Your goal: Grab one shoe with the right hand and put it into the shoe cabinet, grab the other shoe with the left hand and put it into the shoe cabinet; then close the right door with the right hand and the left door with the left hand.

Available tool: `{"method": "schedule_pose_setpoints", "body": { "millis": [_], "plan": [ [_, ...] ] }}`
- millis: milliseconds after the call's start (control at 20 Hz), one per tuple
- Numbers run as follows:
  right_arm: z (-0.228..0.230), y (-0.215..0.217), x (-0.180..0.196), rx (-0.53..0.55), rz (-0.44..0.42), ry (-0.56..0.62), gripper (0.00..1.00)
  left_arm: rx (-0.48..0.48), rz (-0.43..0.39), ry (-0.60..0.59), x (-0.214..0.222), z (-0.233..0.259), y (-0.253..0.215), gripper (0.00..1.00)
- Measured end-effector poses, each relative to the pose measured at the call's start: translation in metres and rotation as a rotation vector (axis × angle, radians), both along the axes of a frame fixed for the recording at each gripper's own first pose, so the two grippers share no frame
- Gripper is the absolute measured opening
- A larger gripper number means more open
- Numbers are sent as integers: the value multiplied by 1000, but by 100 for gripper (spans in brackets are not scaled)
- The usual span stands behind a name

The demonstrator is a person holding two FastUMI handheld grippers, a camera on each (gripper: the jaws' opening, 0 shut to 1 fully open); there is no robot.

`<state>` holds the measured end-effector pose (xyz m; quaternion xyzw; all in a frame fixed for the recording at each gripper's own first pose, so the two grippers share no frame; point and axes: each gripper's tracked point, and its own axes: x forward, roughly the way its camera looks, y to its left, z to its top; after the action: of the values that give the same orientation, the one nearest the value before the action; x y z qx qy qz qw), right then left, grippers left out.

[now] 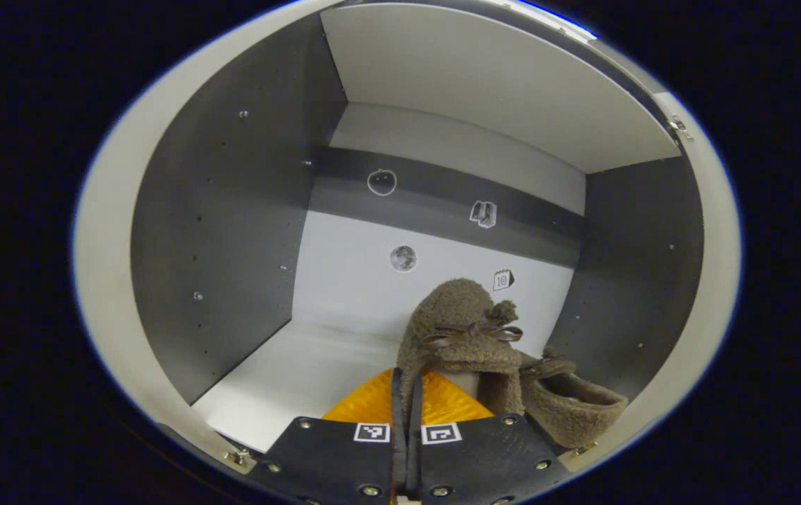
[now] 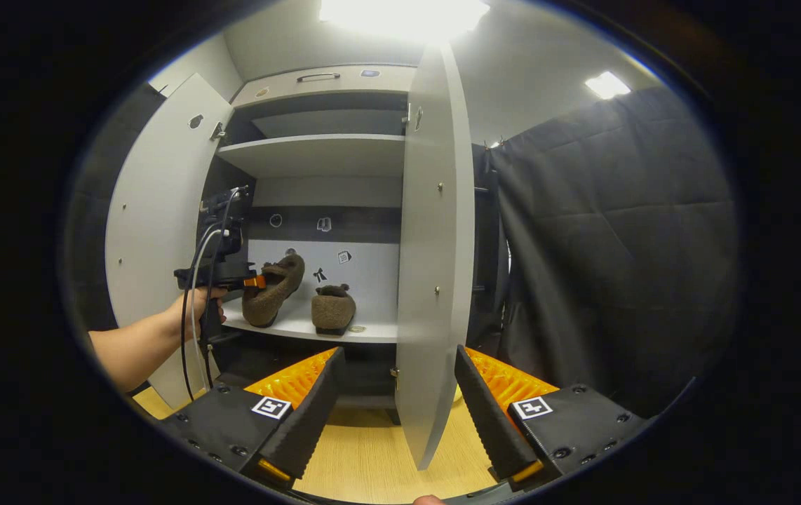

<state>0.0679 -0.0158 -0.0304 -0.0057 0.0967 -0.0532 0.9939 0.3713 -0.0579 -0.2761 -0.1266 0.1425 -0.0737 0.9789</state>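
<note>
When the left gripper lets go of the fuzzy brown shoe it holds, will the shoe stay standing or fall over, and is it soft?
The held shoe looks soft and light: fleecy fabric, pinched at its collar by the left gripper. It hangs tilted, toe up, so it will probably flop onto its sole on the shelf. It might nudge the other shoe beside it.

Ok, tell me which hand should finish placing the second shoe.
Left. The left gripper is shut on the tilted shoe inside the cabinet, beside the placed shoe. The right gripper is open, outside by the right door.
</note>
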Motion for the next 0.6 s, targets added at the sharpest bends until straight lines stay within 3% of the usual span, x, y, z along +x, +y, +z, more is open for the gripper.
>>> {"method": "schedule_pose_setpoints", "body": {
  "millis": [250,350,400,500,600],
  "plan": [
    [-1,-4,1,-3,-20,3,98,52,-9,39,18,-21,-16,1],
    [0,-7,-2,-5,-31,2,97,67,-17,40,21,-24,-22,8],
    [1,-9,-3,-5,-36,0,99,76,-25,29,24,-22,-25,3],
    [1,-13,-5,-8,-43,0,99,93,-23,-6,26,-4,-20,11],
    [5,-19,-8,-8,-49,-4,99,102,-43,-47,20,11,-23,47]
  ]
}}
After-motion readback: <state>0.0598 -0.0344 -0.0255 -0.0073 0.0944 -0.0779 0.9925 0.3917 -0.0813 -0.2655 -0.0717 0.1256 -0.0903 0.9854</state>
